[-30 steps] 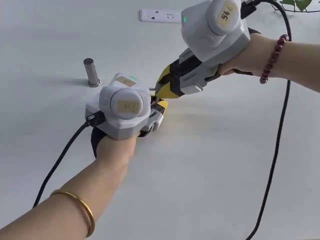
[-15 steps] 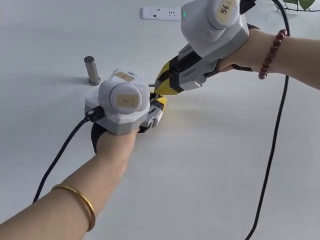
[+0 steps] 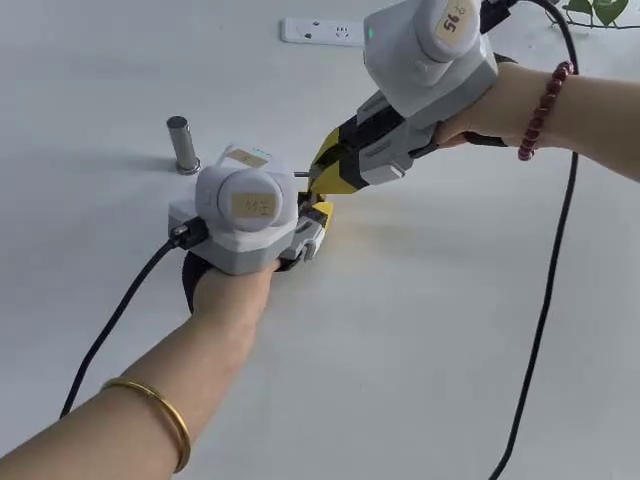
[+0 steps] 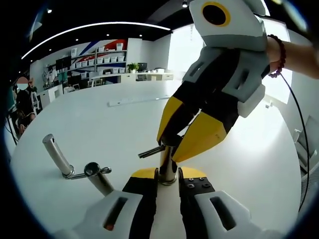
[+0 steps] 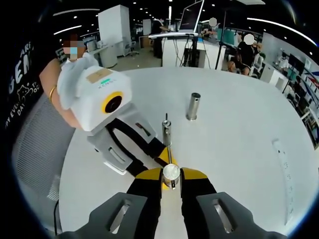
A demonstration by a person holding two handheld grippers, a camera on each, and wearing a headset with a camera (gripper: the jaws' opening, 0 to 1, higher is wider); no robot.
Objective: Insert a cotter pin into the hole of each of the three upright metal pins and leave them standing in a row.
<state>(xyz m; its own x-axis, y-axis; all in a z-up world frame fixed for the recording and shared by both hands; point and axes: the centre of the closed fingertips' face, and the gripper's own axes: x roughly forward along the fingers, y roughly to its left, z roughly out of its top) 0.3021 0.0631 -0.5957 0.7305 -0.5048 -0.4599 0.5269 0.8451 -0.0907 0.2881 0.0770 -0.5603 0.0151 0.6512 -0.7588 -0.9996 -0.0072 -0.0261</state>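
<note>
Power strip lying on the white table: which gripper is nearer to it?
Right. The right gripper lies between the power strip and the left gripper, which sits on the near side.

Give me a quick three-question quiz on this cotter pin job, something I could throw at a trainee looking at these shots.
1. Multiple choice: what is the left gripper clamped on?
A) an upright metal pin
B) a bolt
C) a screwdriver

2. True or false: the right gripper holds a cotter pin sideways at that pin.

3. Fill in: in the head view, the spare metal pin beyond the left gripper stands ___ on the white table.

Key: 1 A; 2 true; 3 upright.
</note>
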